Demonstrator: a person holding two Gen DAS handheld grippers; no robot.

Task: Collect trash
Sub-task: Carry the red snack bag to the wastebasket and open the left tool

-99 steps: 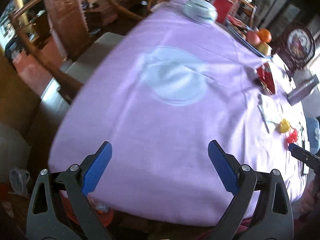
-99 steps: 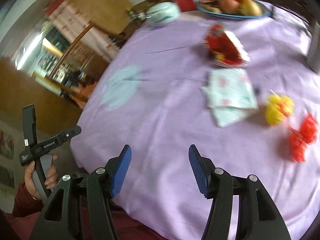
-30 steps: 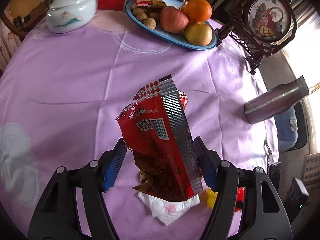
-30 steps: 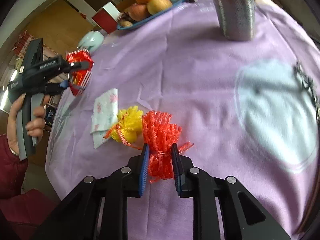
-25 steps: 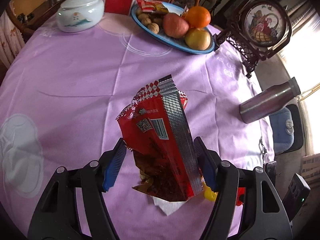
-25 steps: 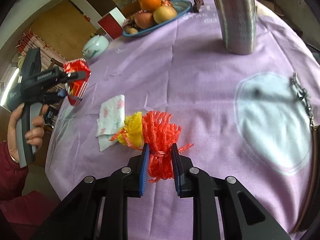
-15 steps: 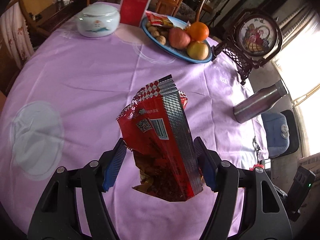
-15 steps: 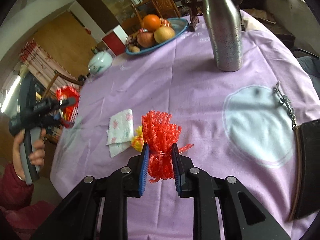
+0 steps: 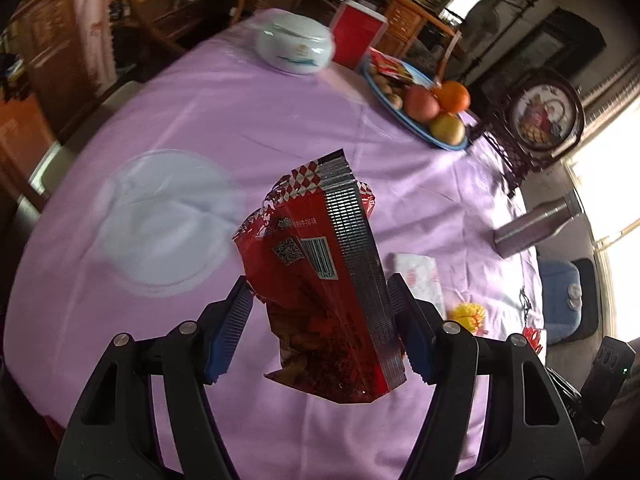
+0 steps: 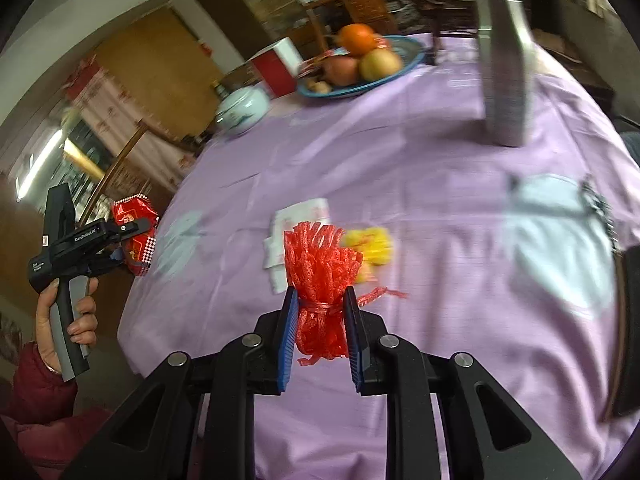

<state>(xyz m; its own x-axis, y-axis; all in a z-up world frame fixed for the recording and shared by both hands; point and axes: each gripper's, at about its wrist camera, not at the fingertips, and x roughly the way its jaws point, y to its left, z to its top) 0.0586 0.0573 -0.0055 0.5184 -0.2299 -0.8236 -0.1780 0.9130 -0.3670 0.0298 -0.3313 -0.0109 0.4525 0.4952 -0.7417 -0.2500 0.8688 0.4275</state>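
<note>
Left gripper [image 9: 320, 324] clamps the red foil snack wrapper [image 9: 320, 280], long axis upright, lifted off the purple-clothed table [image 9: 240, 120]. Right gripper [image 10: 320, 332] pinches the red mesh fruit net [image 10: 320, 280], also aloft; 2 pieces remain below: white tissue [image 10: 288, 232], yellow net [image 10: 370, 246], nearer the right.

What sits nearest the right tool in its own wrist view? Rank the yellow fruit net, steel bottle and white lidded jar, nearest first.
From the right tool:
1. Yellow fruit net, just beyond its tips, slightly right.
2. Steel bottle, far right, standing on the cloth.
3. White lidded jar, at the table's far left edge.
The bottle and jar are close to call.
</note>
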